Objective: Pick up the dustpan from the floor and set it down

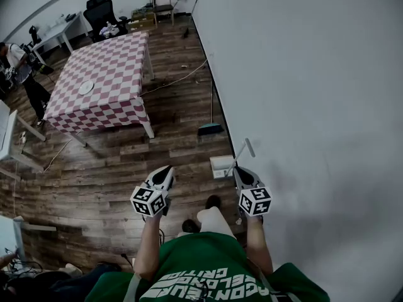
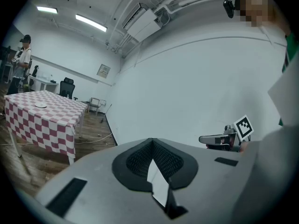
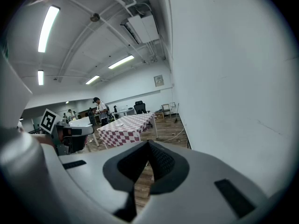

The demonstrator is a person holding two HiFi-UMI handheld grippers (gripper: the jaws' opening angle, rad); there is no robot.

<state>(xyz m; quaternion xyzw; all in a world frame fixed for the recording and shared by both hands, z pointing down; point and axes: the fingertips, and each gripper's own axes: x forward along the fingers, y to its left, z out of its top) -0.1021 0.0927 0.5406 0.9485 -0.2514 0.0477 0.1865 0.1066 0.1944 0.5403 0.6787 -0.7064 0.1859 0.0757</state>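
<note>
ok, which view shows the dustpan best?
Head view: the white dustpan lies on the floor beside the wall, seen from above. Both gripper views look out across the room; neither clearly shows it.

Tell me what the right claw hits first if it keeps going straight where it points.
Most likely the brown wooden plank floor by the white wall: the shut right claw aims shallowly down at it. The white plastic dustpan seems to sit below that line, though depth is unclear.
</note>
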